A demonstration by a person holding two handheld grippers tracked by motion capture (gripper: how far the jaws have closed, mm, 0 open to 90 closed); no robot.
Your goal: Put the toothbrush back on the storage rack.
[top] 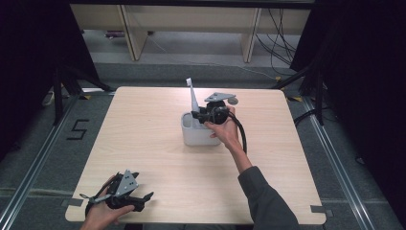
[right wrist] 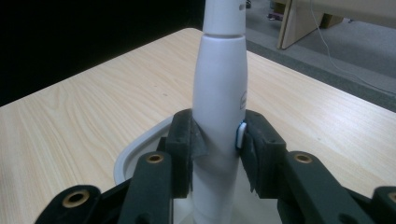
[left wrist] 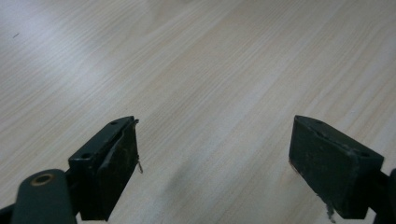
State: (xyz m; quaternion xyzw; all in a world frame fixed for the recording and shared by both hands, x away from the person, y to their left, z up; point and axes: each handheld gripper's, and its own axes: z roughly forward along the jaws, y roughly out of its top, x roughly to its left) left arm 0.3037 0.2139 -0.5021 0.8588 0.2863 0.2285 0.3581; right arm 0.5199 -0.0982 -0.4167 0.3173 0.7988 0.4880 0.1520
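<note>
The white electric toothbrush (right wrist: 219, 93) stands nearly upright with its lower end inside the white cup (top: 198, 134), a little past the centre of the table (top: 143, 143) towards twelve o'clock. Its body is smooth, glossy plastic, round and tapering upward to a narrower neck; in the high view the neck leans slightly towards eleven o'clock. The right gripper (right wrist: 218, 140) has its black jaws clamped on the thick part of the handle, one pad on each side, which likely keeps the slippery shaft from twisting while its base sits in the holder. A small pale blue-edged button lies against the pad at three o'clock. The cup is matte, rounded at the corners, with a thin rim.

The left gripper (top: 125, 194) rests at the table's seven o'clock corner, well apart from the cup, its jaws wide apart over bare wood, probably idle. The tabletop is pale laminate with fine straight grain.
</note>
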